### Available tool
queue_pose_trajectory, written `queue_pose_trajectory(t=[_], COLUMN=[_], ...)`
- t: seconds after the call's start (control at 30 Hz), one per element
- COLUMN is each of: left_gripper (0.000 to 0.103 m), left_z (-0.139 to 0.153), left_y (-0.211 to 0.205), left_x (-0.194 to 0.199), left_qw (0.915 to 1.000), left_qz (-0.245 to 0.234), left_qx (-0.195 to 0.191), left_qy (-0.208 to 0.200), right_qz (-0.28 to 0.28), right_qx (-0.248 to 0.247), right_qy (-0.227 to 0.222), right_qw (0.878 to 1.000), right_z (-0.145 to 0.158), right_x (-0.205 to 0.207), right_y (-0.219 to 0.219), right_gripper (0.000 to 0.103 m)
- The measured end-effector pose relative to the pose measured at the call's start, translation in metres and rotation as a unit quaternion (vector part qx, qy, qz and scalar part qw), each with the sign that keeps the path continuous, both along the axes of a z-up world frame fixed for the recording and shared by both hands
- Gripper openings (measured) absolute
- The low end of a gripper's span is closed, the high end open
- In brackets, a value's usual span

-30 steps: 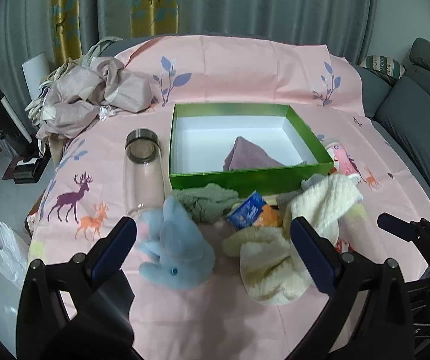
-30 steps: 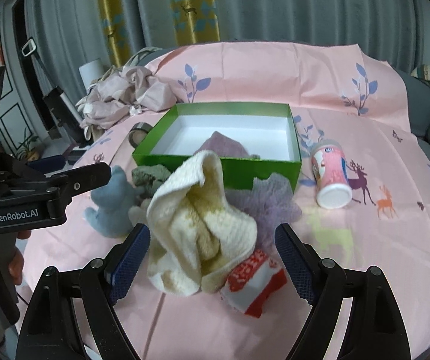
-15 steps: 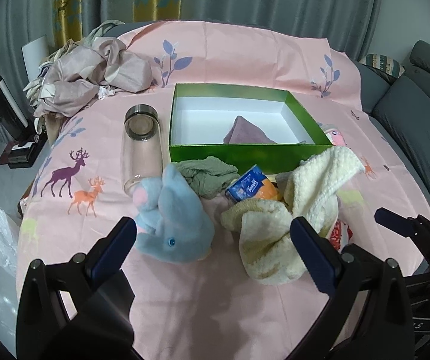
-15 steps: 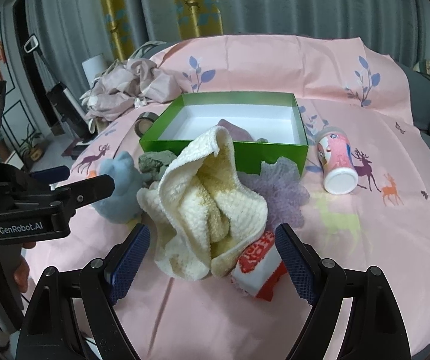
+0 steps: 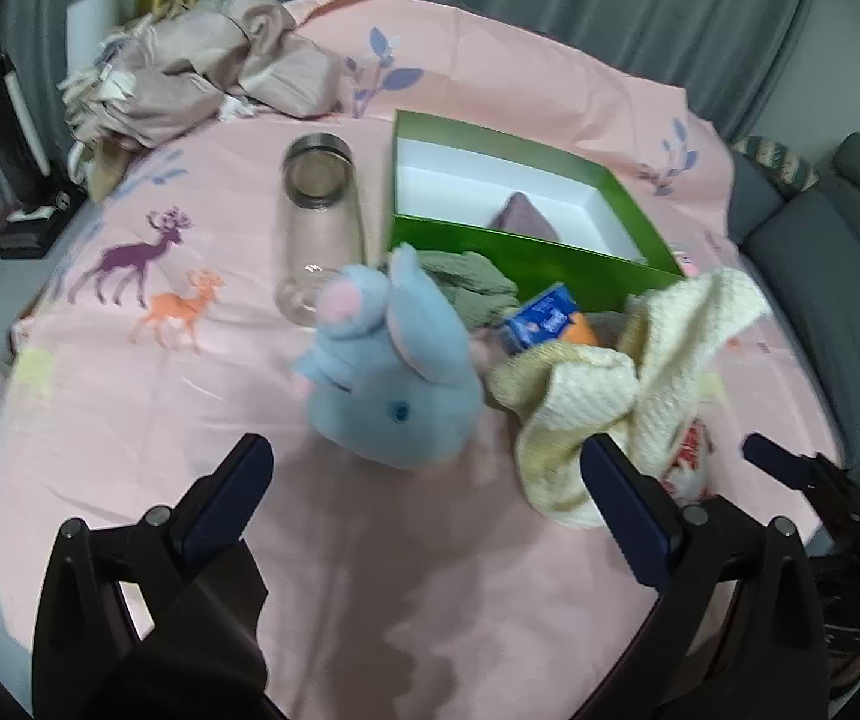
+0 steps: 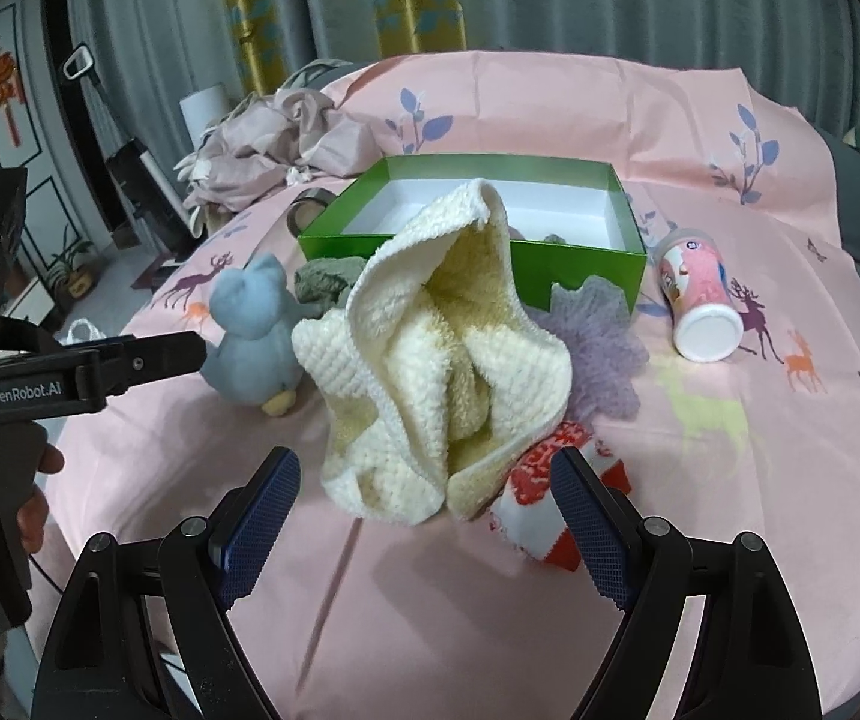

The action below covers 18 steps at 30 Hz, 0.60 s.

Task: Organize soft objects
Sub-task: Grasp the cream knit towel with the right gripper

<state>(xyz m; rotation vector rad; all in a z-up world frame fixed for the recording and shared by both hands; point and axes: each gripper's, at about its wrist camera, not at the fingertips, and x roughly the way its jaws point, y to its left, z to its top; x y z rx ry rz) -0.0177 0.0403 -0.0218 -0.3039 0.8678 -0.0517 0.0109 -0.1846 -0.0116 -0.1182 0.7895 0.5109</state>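
A blue plush toy (image 5: 390, 372) lies on the pink cloth just ahead of my left gripper (image 5: 423, 480), which is open and empty. Right of it a cream knitted towel (image 5: 628, 384) is heaped up. My right gripper (image 6: 426, 486) stands open just short of that cream towel (image 6: 436, 360), touching nothing. Behind them sits a green box (image 6: 586, 264) with a mauve cloth (image 5: 520, 219) inside. A grey-green cloth (image 5: 472, 282) and a lilac fluffy piece (image 6: 601, 348) lie against the box's front wall. The plush toy (image 6: 249, 336) shows left of the towel.
A clear glass bottle (image 5: 321, 222) lies left of the box. A blue-orange packet (image 5: 550, 318) and a red-white packet (image 6: 550, 480) sit by the towel. A pink cup (image 6: 700, 300) lies on its side at right. Crumpled beige fabric (image 5: 201, 78) is piled far left; a grey sofa (image 5: 838, 276) borders right.
Both grippers have come lower and closer to the pile; the left view has rolled and the plush toy now sits nearer its jaws. Nothing was gripped.
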Motion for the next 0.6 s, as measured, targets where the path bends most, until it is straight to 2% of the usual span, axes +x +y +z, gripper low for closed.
queue_pose_trajectory(t=[0.17,0.43,0.6], left_gripper=[0.102,0.102,0.102], left_z=[0.003,0.001,-0.003], left_y=[-0.014,-0.057,-0.068], left_x=[-0.004,0.001,0.013], left_qw=[0.9968,0.9864,0.9815], left_qz=[-0.056,-0.148,-0.175], left_qx=[-0.052,-0.059,-0.065], left_qy=[-0.022,-0.042,-0.042], right_qz=[0.017,0.047,0.054], right_qx=[0.007,0.024,0.057], right_qy=[-0.006,0.022,0.037], right_qw=[1.0,0.998,0.996], right_z=[-0.004,-0.026,-0.034], right_x=[-0.002,-0.001,0.003], right_y=[-0.006,-0.01,-0.014], right_gripper=[0.086,0.086,0.086])
